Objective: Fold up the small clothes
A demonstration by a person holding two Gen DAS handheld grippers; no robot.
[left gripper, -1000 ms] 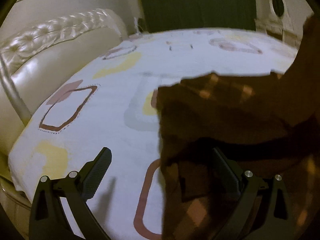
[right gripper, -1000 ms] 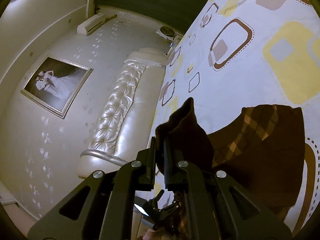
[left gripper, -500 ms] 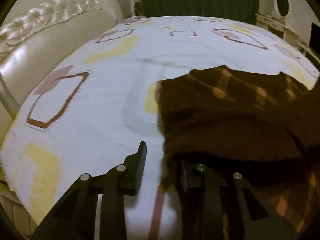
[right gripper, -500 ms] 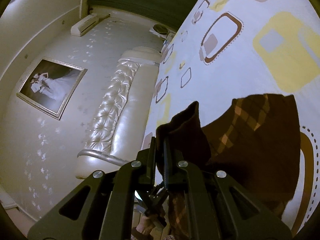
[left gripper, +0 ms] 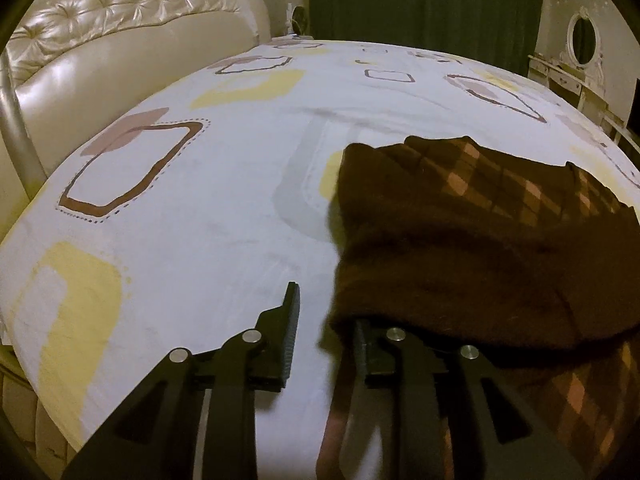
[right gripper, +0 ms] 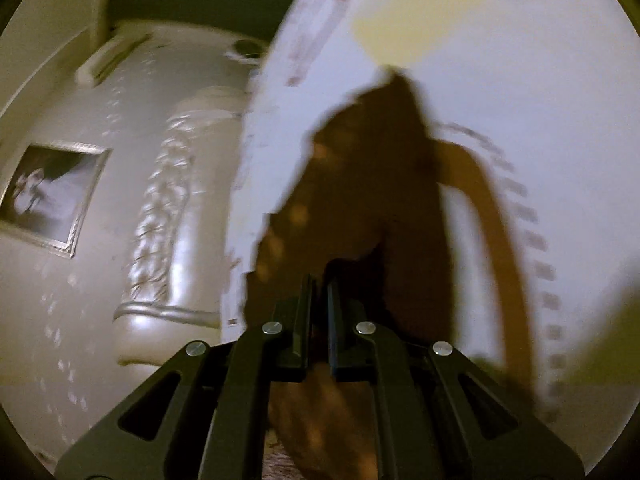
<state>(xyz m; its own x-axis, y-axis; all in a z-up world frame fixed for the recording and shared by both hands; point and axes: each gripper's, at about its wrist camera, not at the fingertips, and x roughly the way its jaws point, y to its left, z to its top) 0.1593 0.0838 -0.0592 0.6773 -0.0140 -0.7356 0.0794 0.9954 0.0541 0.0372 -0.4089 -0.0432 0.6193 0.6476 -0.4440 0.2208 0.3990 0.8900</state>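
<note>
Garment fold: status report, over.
Right gripper shut on brown garment. Left gripper partly closed, one finger under its edge, grip unclear. Bed clear ahead.

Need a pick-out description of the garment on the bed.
Start at the bed, its white sheet printed with yellow and brown squares, beside a cream tufted headboard. On the sheet lies the garment, near the gripper. It is the only dark thing there: fuzzy brown with an orange-tan check.

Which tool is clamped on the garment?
The right tool: jaws pinched on the dark brown plaid garment. The left tool shows a clear gap.
</note>
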